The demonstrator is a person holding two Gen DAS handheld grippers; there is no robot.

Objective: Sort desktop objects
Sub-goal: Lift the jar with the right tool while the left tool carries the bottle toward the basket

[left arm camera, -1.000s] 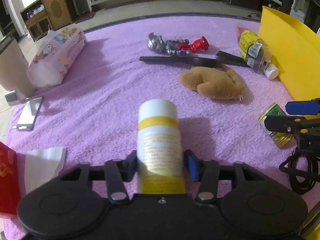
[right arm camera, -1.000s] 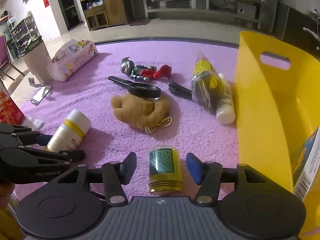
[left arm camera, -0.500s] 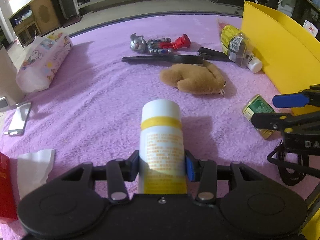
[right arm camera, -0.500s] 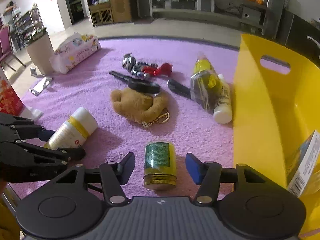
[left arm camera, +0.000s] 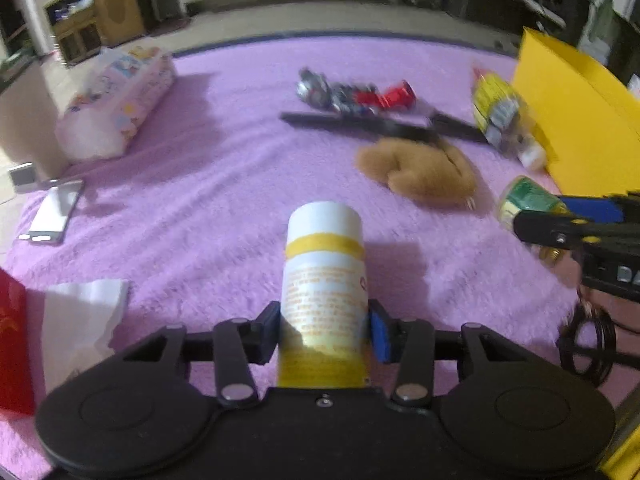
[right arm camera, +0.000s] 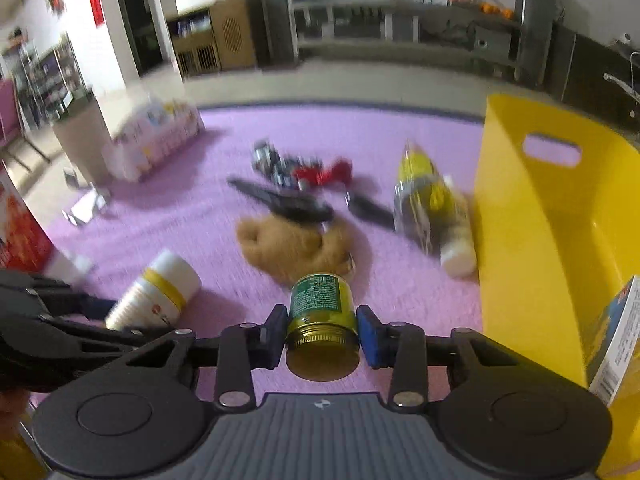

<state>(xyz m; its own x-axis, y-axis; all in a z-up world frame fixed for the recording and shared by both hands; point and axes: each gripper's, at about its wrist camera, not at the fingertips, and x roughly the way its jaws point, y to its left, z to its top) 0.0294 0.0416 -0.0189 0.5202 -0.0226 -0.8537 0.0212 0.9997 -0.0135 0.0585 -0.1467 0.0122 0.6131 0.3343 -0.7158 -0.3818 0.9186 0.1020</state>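
My left gripper is shut on a white bottle with a yellow band, held lengthwise above the purple rug; it also shows in the right wrist view. My right gripper is shut on a small green-labelled jar with a gold lid, which also shows in the left wrist view. A yellow bin stands on the right, with a box inside it.
On the purple rug lie a brown plush toy, a robot figure, a long black tool, a wrapped yellow bottle, a tissue pack, a phone stand, a tissue and a red box.
My right gripper has closed on the green jar and lifted it off the rug. My left gripper still holds the white bottle and has swung a little; both views are blurred by motion.
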